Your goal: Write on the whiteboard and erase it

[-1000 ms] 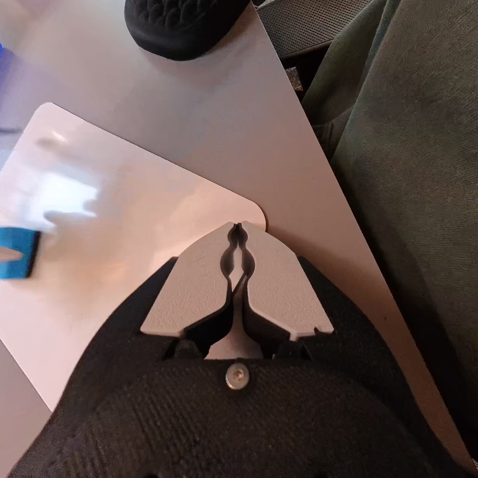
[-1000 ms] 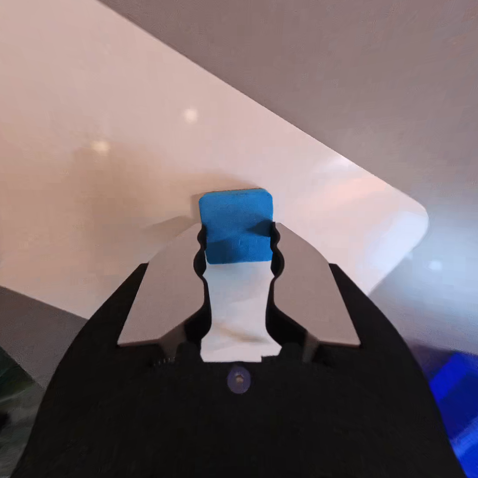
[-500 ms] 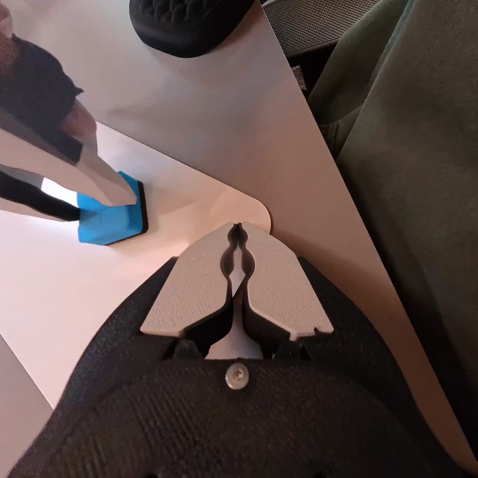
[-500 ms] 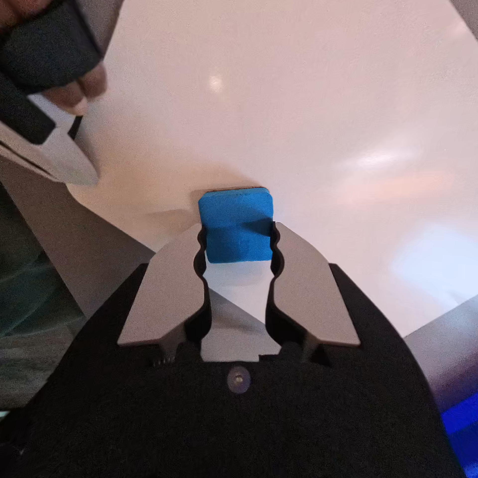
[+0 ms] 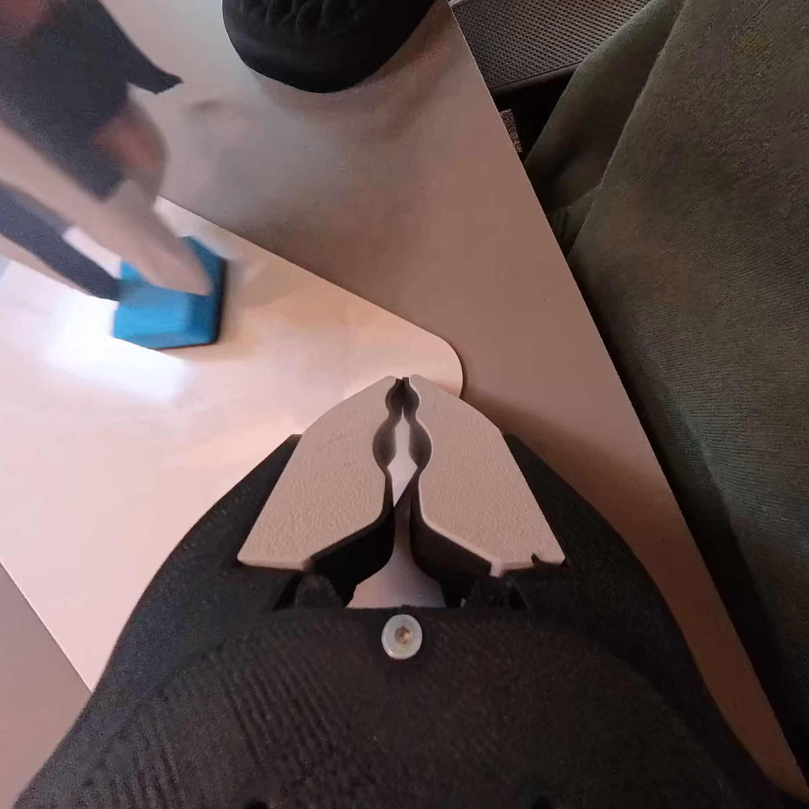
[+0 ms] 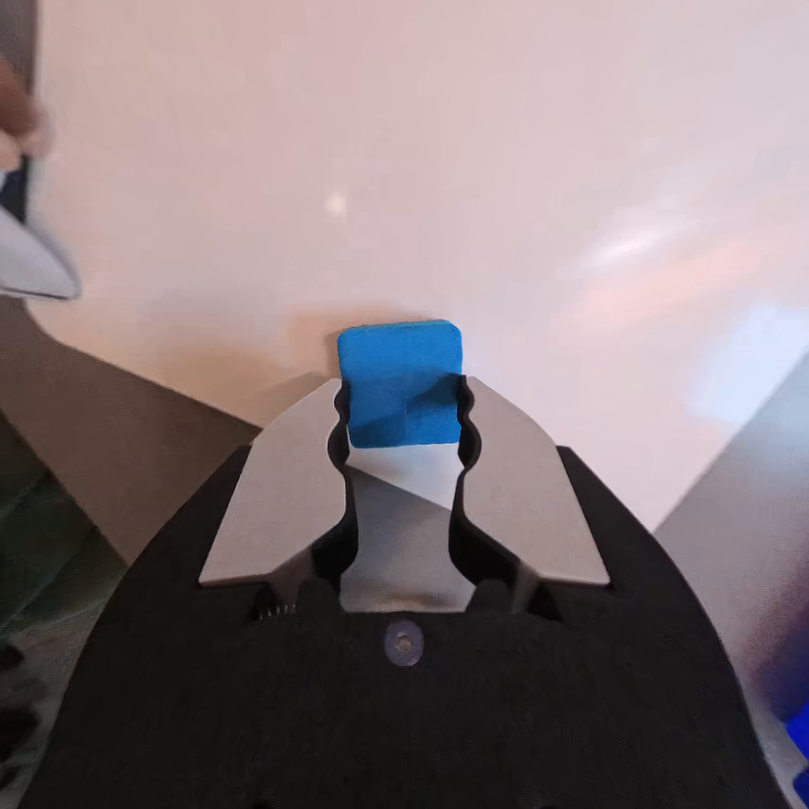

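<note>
Between the grey fingers of the right gripper [image 6: 400, 389] a small blue foam eraser block with a dark felt underside [image 6: 400, 385] is clamped by its two sides, its felt face pressed flat on the glossy white, round-cornered whiteboard [image 6: 437, 153]. The grey fingers of the left gripper [image 5: 403, 385] are closed together on nothing, their tips set down on the near rounded corner of the whiteboard, which appears to be pinned there against sliding. The board lies flat on the pale grey worktop [image 5: 394, 197], with the eraser near its far edge in the left wrist view. No marks can be made out on the visible board surface, though glare and motion blur hide part of it. The erasing step is judged to be in hand and probably near its end. For the next move, steady downward pressure and flat contact of the felt are called for, with the left fingers kept firmly on the corner while any remaining area is swept.
</note>
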